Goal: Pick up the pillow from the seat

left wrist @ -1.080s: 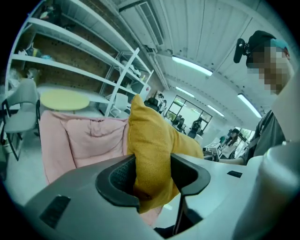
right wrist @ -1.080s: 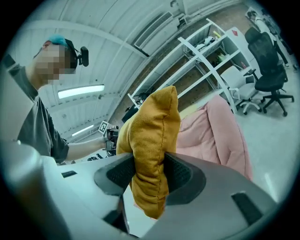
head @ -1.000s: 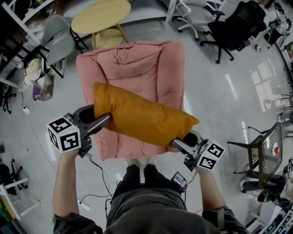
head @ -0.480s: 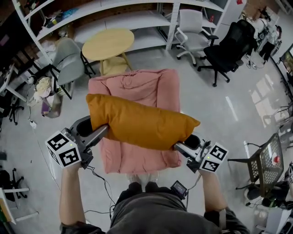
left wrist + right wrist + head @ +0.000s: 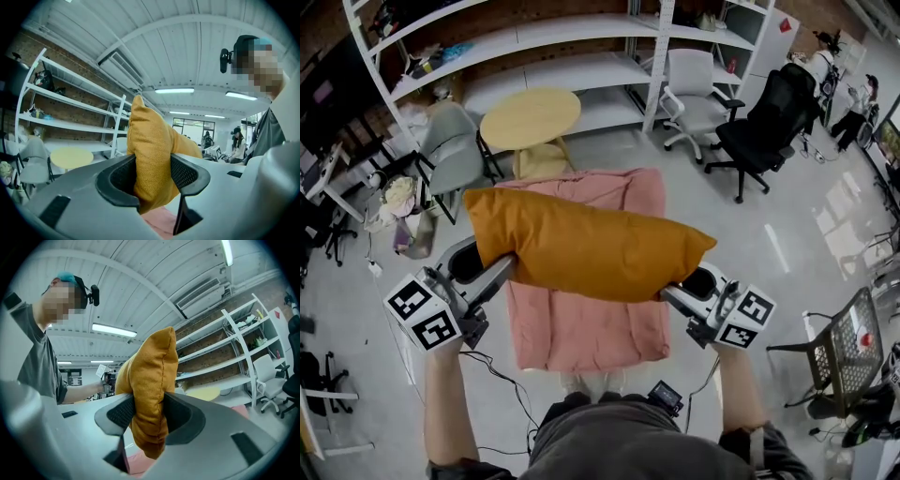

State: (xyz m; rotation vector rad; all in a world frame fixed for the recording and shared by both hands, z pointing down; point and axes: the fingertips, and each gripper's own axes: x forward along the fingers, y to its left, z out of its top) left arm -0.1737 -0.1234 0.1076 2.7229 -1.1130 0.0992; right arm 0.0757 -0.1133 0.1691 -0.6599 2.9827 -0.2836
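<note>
Between the two grippers hangs the orange pillow, its long axis running crosswise from the left gripper to the right gripper. Each gripper is clamped on one end of it. Below and just ahead of both lies the pink seat, apparently clear of the pillow.

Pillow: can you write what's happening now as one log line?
pillow: held up over pink seat | left gripper: shut on one end | right gripper: shut on other end | pick-up: done
</note>
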